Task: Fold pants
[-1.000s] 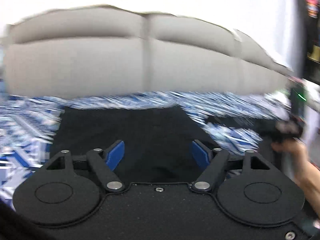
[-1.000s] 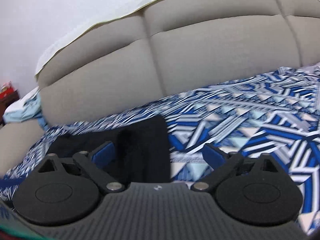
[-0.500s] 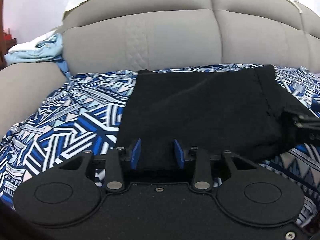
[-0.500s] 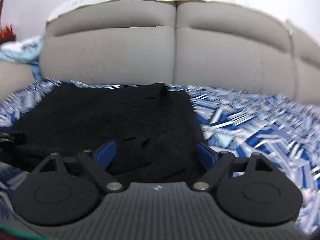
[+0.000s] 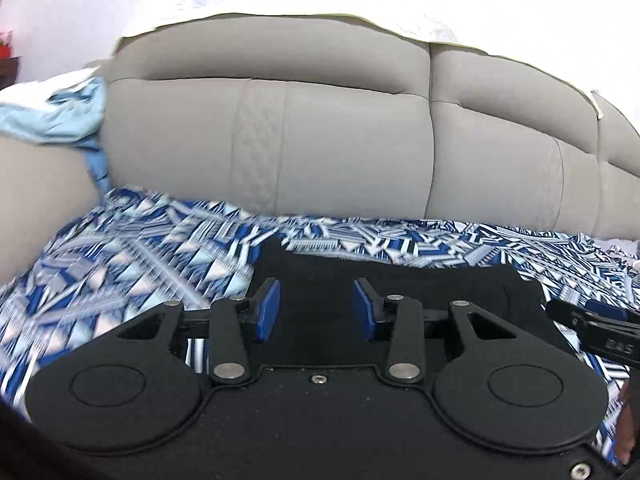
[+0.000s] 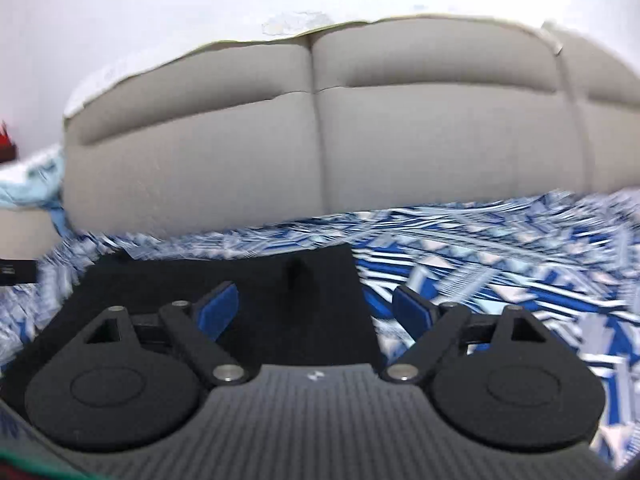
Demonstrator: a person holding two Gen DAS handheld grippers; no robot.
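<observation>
Black pants (image 5: 400, 292) lie flat on the patterned bed (image 5: 120, 264) — left tool (image 5: 316, 310) half-spread, right tool (image 6: 316, 308) spread wide, neither pinching anything.

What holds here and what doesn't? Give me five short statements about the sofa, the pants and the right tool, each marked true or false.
1. The pants are black. True.
2. The pants lie on a plain white sheet. False: they lie on a blue and white geometric cover.
3. The right tool has its jaws wide apart and grips nothing. True.
4. A light blue cloth lies over the sofa arm at the left of the left wrist view. True.
5. The sofa backrest is red. False: it is grey.
</observation>
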